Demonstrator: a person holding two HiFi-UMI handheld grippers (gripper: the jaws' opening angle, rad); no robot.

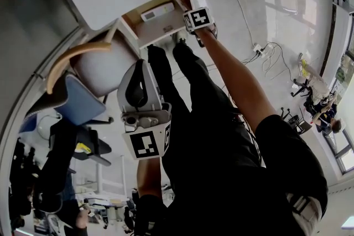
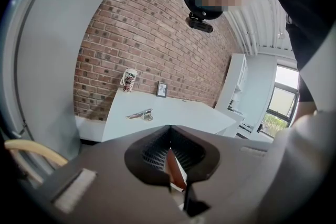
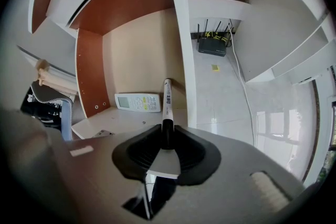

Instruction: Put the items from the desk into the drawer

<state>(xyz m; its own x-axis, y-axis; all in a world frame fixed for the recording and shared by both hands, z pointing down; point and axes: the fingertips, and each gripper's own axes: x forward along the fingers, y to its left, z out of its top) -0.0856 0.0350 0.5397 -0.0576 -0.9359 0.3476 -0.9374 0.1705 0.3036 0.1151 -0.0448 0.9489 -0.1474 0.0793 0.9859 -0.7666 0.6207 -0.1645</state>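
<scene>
Right arm [image 1: 238,80] reaches out toward 11 o'clock, right gripper [image 3: 167,140] aimed down with jaws pinched on a marker [image 3: 167,99]. Left gripper [image 2: 169,150] sits close in at about 9 o'clock, jaws pressed together

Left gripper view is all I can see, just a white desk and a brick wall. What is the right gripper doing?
Observer: The right gripper is shut on a marker pen, which it grips by the black end.
Operator: Where is it holding the pen?
Observer: Over the open drawer under the desk, with the pen's free end reaching down into it.
Operator: Is anything in the drawer?
Observer: A white remote control lies flat on its floor, just left of the pen in the right gripper view.
</scene>
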